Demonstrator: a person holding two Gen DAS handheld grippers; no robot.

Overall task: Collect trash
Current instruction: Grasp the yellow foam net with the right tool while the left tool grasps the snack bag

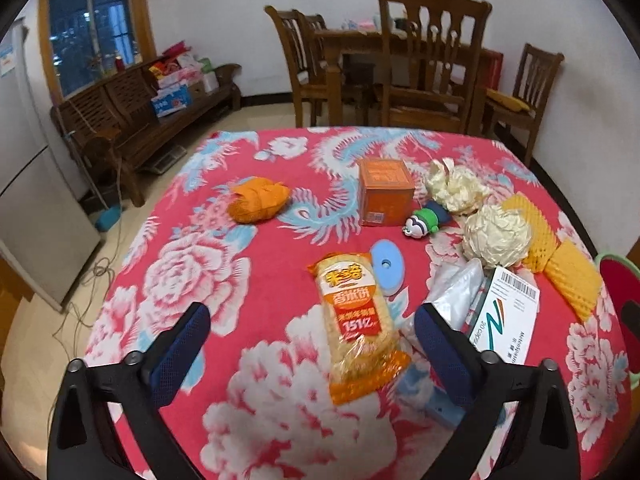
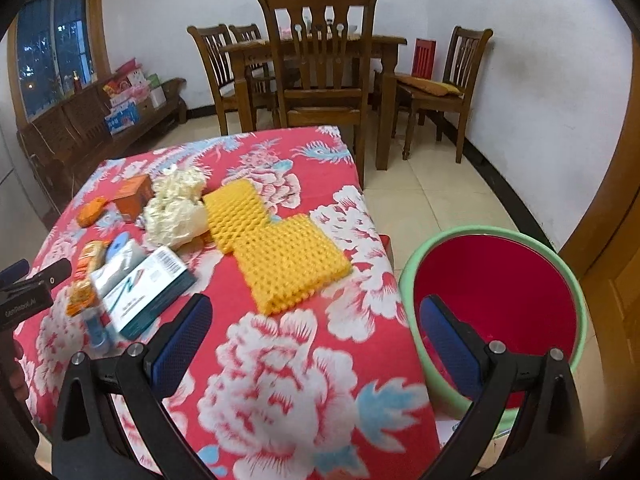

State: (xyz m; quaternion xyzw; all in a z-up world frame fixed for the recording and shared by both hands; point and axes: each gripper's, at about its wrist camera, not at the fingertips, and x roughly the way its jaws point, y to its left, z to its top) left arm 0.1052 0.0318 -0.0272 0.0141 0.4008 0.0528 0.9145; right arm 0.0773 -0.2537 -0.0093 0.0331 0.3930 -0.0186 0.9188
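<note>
Trash lies scattered over the surface (image 1: 280, 420), which is covered with a red floral cloth. Snack packet (image 1: 358, 324) lies nearest, between the fingers of the left gripper (image 1: 312, 344), whose jaws stand wide and hold nothing. A blue disc (image 1: 387, 266) touches the packet's far right corner. Right of the packet: clear plastic bag (image 1: 456, 288) and a white carton (image 1: 506, 316) with a barcode label, overlapping. Beyond them, two crumpled paper balls (image 1: 496, 236), one behind the other, and two yellow foam nets (image 2: 276, 252) laid in an L. An orange box (image 1: 385, 192) stands upright mid-surface; a small toy (image 1: 424, 222) lies just beside it. An orange wad (image 1: 258, 200) lies apart to the left.

Right gripper (image 2: 314, 336) is wide open and empty, over the surface's right edge. Bin (image 2: 568, 280), green-rimmed with red interior, stands just beside that edge, lower than the surface.
</note>
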